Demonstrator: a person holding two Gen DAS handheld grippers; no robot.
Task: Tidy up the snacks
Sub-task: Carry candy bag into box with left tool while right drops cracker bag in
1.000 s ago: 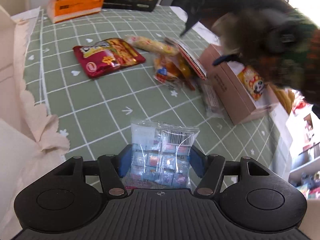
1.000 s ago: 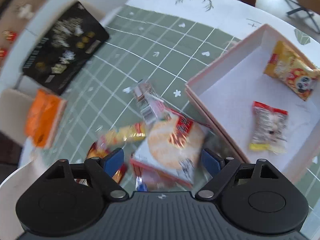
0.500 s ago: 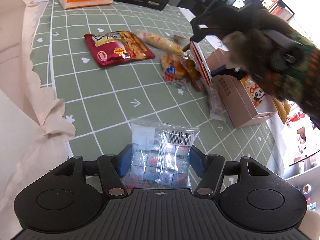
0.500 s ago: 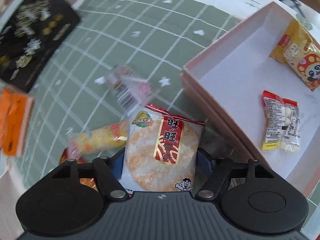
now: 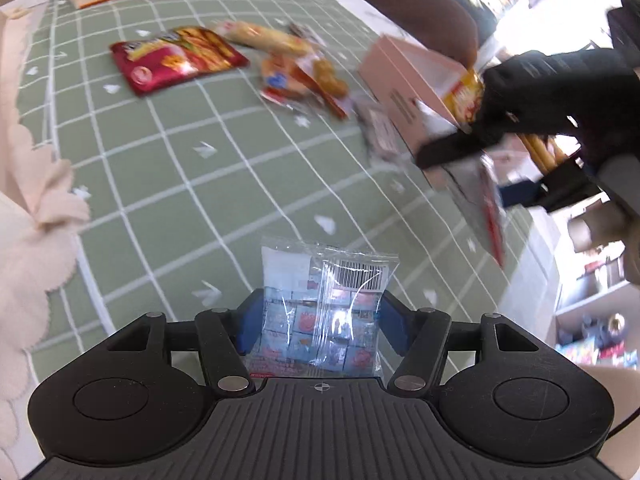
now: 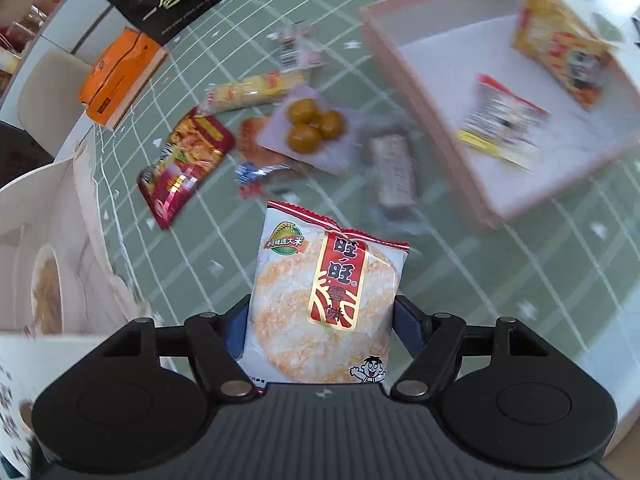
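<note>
Snacks are partly sorted: two packets, a yellow packet (image 6: pixel 560 40) and a small red-and-white packet (image 6: pixel 500 120), already lie inside the pink box (image 6: pixel 420 92) on the green gridded tablecloth (image 6: pixel 500 280). Several more lie loose beside the box, among them a red chip bag (image 6: pixel 182 168), a long yellow packet (image 6: pixel 256 92) and a tray of round yellow cakes (image 6: pixel 312 126). So most of the job looks undone. The right gripper (image 6: pixel 320 320), angled steeply down above the cloth, grips a rice cracker packet (image 6: pixel 324 300) between its pads. The left gripper (image 5: pixel 318 320), also tilted down, clamps a clear candy bag (image 5: pixel 324 304) wide across its sides.
</note>
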